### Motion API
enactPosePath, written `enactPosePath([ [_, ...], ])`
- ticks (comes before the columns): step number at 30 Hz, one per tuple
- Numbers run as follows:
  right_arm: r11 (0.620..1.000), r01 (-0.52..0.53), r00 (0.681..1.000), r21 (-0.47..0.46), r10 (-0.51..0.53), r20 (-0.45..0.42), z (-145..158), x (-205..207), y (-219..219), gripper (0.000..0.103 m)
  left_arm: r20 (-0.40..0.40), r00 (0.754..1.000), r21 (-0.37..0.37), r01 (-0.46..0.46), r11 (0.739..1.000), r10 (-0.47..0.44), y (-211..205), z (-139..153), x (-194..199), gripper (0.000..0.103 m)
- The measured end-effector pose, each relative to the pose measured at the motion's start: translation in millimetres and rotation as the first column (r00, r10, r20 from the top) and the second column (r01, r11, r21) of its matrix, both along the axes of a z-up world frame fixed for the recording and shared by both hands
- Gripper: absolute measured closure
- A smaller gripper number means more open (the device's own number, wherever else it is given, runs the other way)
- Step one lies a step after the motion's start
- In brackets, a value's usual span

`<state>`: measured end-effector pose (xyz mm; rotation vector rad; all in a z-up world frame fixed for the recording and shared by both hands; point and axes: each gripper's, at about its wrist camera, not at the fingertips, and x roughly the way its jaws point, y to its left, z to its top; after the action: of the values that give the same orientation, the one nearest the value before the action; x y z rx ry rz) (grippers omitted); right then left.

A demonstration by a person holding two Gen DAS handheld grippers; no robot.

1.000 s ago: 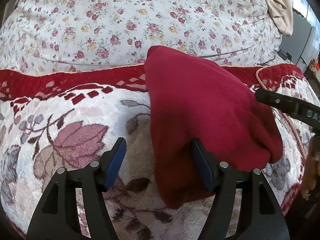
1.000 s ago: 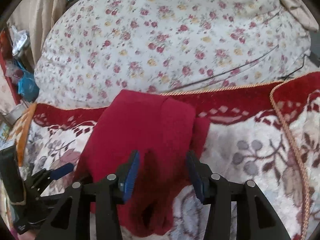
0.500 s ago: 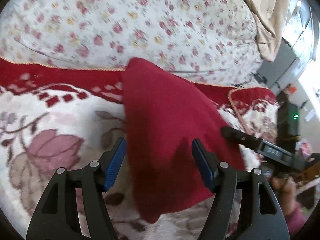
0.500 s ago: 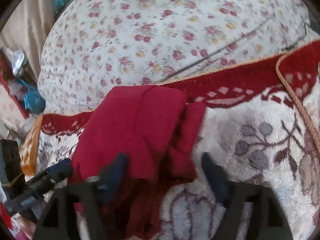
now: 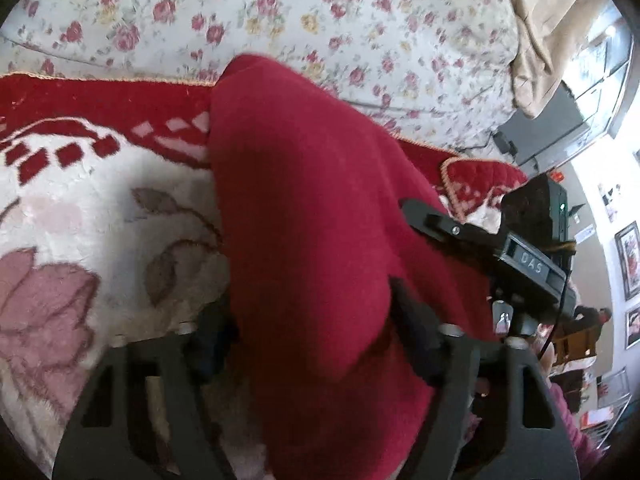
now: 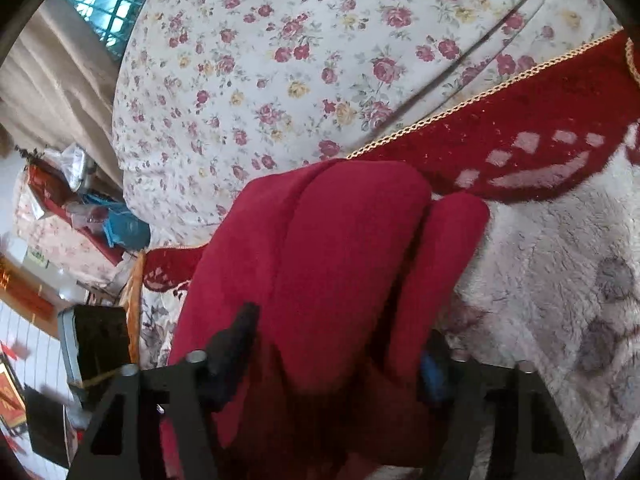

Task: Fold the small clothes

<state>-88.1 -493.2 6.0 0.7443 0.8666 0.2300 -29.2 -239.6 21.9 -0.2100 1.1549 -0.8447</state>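
While both tools close in, the left tool (image 5: 308, 344) and right tool (image 6: 332, 344) each straddle the near edge of the red fleece garment (image 5: 304, 216) on the plush blanket (image 5: 80, 216). Whether either has gripped, I cannot tell. Soft, light and thick, it looks best pinched at its near corners.

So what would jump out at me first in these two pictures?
A deep red garment fills the middle of both views, bunched on a plush cream blanket with leaf patterns. It sits between the jaws of both the left gripper and the right gripper. Behind lies a rose-print quilt.
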Motion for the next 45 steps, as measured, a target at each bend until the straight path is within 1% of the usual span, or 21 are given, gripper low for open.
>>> enactPosePath([
  [3,0.999,-0.017,0.999,0.036,0.016,0.029,18.8,-10.9,7.5,0.05,0.002,1.0,-0.031,0.001,1.0,-0.001,18.8,27.3,-16.4,0.048],
  [6,0.997,-0.076,0.996,0.033,0.074,0.046,44.8,-27.4,29.9,0.051,0.038,0.999,0.0,0.002,1.0,-0.002,46.6,52.7,-50.1,0.048],
  [9,0.992,-0.123,0.991,0.034,0.12,0.065,59.7,-53.0,54.5,0.051,0.03,1.0,0.062,-0.011,0.998,0.01,70.3,49.2,-82.0,0.048],
  [10,0.99,-0.134,0.99,0.033,0.132,0.058,58.1,-60.1,62.0,0.045,0.022,1.0,0.112,-0.021,0.994,0.019,75.4,41.4,-92.6,0.048],
  [11,0.989,-0.145,0.989,0.003,0.145,0.025,53.2,-66.4,70.6,0.042,0.026,0.999,0.182,-0.029,0.983,0.025,78.5,30.2,-102.9,0.047],
  [12,0.988,-0.149,0.989,-0.037,0.149,-0.008,49.1,-69.9,75.9,0.04,0.04,0.999,0.226,-0.038,0.973,0.03,77.6,24.0,-107.6,0.041],
  [13,0.983,-0.153,0.987,-0.103,0.147,-0.064,43.1,-75.1,82.5,0.04,0.081,0.996,0.263,-0.065,0.963,0.045,81.0,18.1,-115.6,0.037],
  [14,0.971,-0.153,0.984,-0.181,0.134,-0.115,39.3,-82.8,87.6,0.04,0.129,0.99,0.268,-0.094,0.959,0.061,84.7,19.2,-123.8,0.035],
  [18,0.969,-0.127,0.992,-0.214,0.12,-0.046,69.5,-117.7,90.9,0.039,0.259,0.964,0.31,-0.145,0.939,0.063,85.5,40.5,-142.5,0.035],
  [21,0.932,-0.157,0.982,-0.326,0.183,0.049,109.3,-139.7,114.5,0.039,0.329,0.941,0.314,-0.19,0.93,0.081,84.5,52.0,-146.9,0.035],
  [24,0.893,-0.204,0.953,-0.401,0.274,0.126,129.6,-155.5,143.3,0.045,0.379,0.916,0.299,-0.257,0.919,0.133,89.1,56.0,-148.4,0.035],
  [25,0.883,-0.226,0.944,-0.411,0.302,0.13,128.3,-159.6,153.5,0.047,0.392,0.907,0.302,-0.288,0.909,0.157,92.4,56.1,-149.1,0.035],
  [27,0.851,-0.264,0.941,-0.454,0.33,0.071,111.1,-159.0,172.0,0.052,0.4,0.894,0.298,-0.334,0.894,0.201,101.4,55.0,-147.4,0.035],
  [30,0.78,-0.296,0.948,-0.551,0.311,-0.068,67.7,-160.0,185.7,0.056,0.419,0.875,0.283,-0.379,0.881,0.242,112.8,55.9,-151.1,0.035],
  [32,0.73,-0.295,0.952,-0.616,0.277,-0.127,44.5,-162.7,186.4,0.058,0.434,0.869,0.286,-0.383,0.878,0.238,115.7,57.8,-155.2,0.035],
  [33,0.724,-0.287,0.956,-0.627,0.257,-0.142,40.3,-164.9,182.1,0.058,0.447,0.863,0.29,-0.387,0.875,0.233,115.8,60.2,-157.1,0.035],
  [35,0.765,-0.274,0.961,-0.583,0.238,-0.14,41.6,-168.3,171.3,0.058,0.477,0.848,0.283,-0.395,0.874,0.229,115.6,67.1,-161.7,0.035],
  [36,0.771,-0.263,0.964,-0.58,0.228,-0.134,47.8,-171.7,166.0,0.058,0.483,0.845,0.277,-0.395,0.876,0.228,115.7,69.8,-164.1,0.035],
  [38,0.757,-0.247,0.968,-0.604,0.217,-0.124,57.5,-177.0,161.9,0.058,0.497,0.838,0.256,-0.39,0.884,0.226,114.4,75.1,-168.0,0.035],
  [43,0.775,-0.196,0.979,-0.6,0.184,-0.082,88.4,-196.0,150.8,0.056,0.508,0.834,0.244,-0.378,0.893,0.214,105.3,80.9,-174.3,0.035],
  [45,0.777,-0.175,0.982,-0.604,0.184,-0.047,102.2,-200.7,153.8,0.056,0.5,0.842,0.249,-0.365,0.897,0.204,101.5,82.1,-176.1,0.035],
])
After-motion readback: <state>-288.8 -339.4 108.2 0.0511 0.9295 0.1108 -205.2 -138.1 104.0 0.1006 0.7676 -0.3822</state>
